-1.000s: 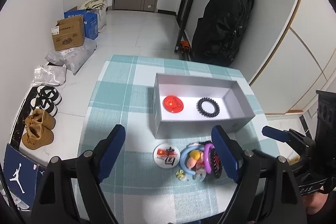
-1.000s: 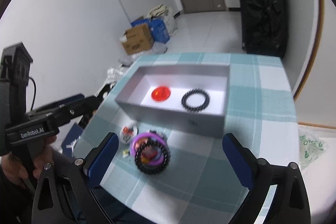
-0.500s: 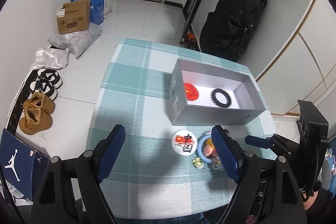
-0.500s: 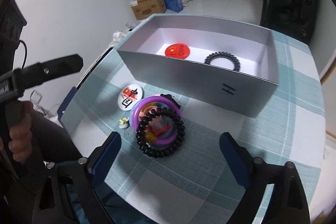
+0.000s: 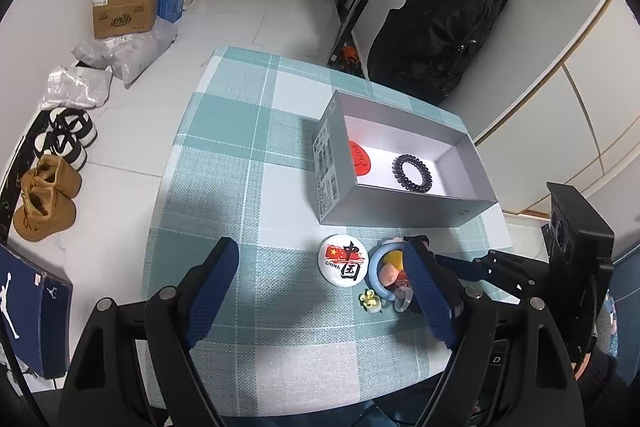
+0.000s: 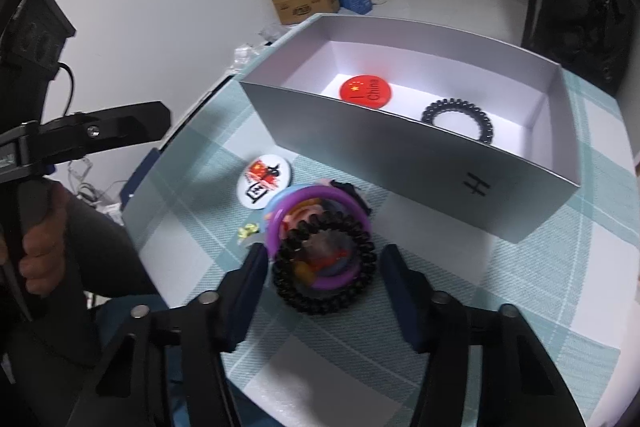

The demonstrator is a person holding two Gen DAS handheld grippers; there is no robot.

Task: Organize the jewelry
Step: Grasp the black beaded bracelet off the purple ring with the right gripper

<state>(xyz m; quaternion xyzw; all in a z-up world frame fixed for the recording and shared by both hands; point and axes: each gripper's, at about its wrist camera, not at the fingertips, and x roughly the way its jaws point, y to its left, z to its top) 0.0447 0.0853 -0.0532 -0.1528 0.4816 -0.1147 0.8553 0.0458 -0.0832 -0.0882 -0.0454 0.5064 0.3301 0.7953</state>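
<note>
A grey box [image 5: 400, 215] [image 6: 360, 147] on the checked tablecloth holds a red badge [image 5: 360, 159] [image 6: 365, 88] and a black spiral hair tie [image 5: 412, 173] [image 6: 456, 117]. In front of it lie a white badge [image 5: 343, 264] [image 6: 264, 180], a tiny flower clip [image 5: 369, 297] and a pile with a blue ring [image 5: 376, 267], a purple ring [image 6: 316, 195] and a black bead bracelet [image 6: 324, 299]. My right gripper [image 6: 324, 279] is low over the pile. Its jaws are closing, with the bead bracelet between them and a small gap on each side. My left gripper [image 5: 320, 291] hangs open above the white badge.
The table's near edge [image 5: 304, 399] lies just under both grippers. On the floor to the left are shoes [image 5: 44, 199], parcels and cardboard boxes [image 5: 126, 5]. A black bag [image 5: 440, 35] leans by the far wall. A hand [image 6: 40, 259] holds the left gripper's handle.
My right gripper has dropped closer to the pile and its jaws have narrowed around the bead bracelet. The left gripper has shifted left, so the box now sits to its right.
</note>
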